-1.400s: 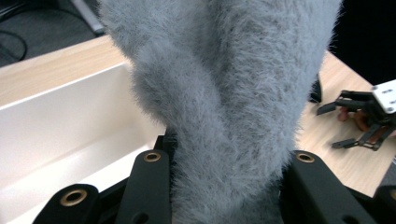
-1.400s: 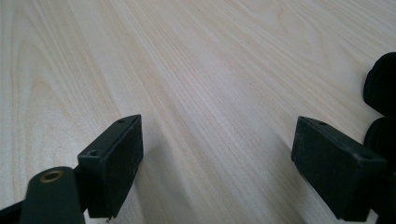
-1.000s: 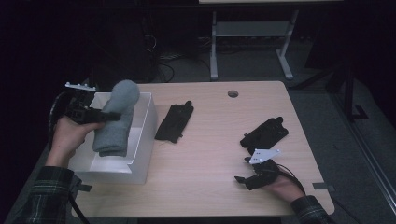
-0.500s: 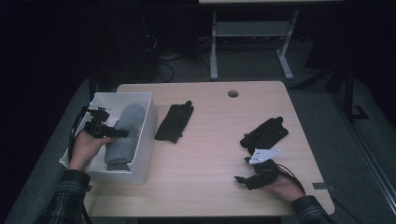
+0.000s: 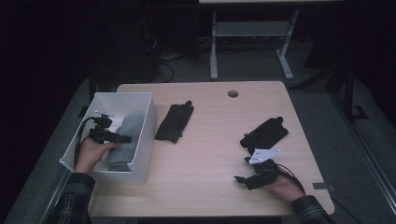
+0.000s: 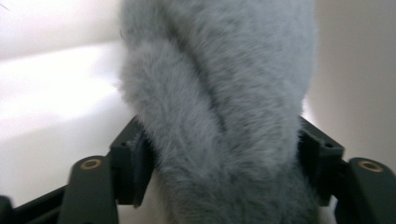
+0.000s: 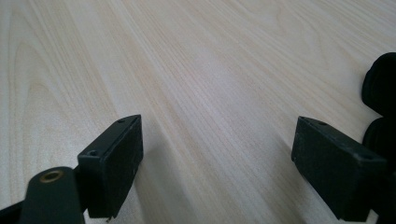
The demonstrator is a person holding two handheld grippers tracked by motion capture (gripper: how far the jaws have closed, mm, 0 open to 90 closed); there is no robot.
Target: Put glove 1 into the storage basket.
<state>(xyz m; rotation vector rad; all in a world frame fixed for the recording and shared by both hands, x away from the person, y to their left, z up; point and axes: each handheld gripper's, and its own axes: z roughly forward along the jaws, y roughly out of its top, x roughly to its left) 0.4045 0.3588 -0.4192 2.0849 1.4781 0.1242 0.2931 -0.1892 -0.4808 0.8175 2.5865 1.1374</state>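
Where visible, no readable writing: grey fuzzy roll [image 6: 219, 112].

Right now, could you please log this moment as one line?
left gripper: jaws just opening around fluffy grey rolled cloth in white box | right gripper: open, over wooden table
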